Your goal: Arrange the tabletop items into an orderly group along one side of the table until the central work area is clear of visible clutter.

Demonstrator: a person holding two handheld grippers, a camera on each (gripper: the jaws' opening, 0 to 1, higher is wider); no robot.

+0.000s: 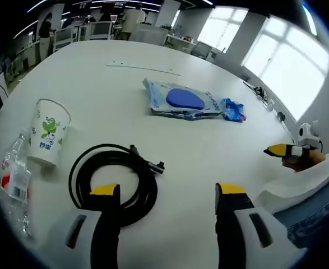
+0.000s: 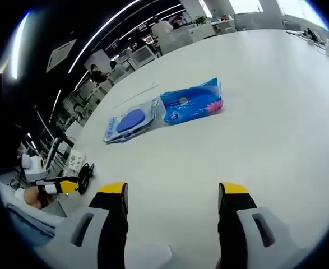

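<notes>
My left gripper (image 1: 168, 190) is open above the white table (image 1: 97, 95), its left jaw over a coiled black cable (image 1: 112, 179). A paper cup with green print (image 1: 50, 133) stands left of the coil, and a clear plastic bottle with a red label (image 1: 14, 178) lies beside it. Farther off lies a clear packet with a blue oval item (image 1: 182, 100), with a blue wrapper (image 1: 233, 109) at its right end. My right gripper (image 2: 172, 193) is open over bare table (image 2: 276, 112). Ahead of it lie a blue tissue pack (image 2: 192, 102) and the clear packet (image 2: 128, 121).
The right gripper's yellow tip (image 1: 282, 150) and a white sleeve (image 1: 304, 185) enter from the right of the left gripper view. The left gripper (image 2: 60, 186), cup (image 2: 74, 161) and cable (image 2: 86, 175) sit at the left of the right gripper view. Office desks and chairs (image 1: 97, 28) stand beyond the table.
</notes>
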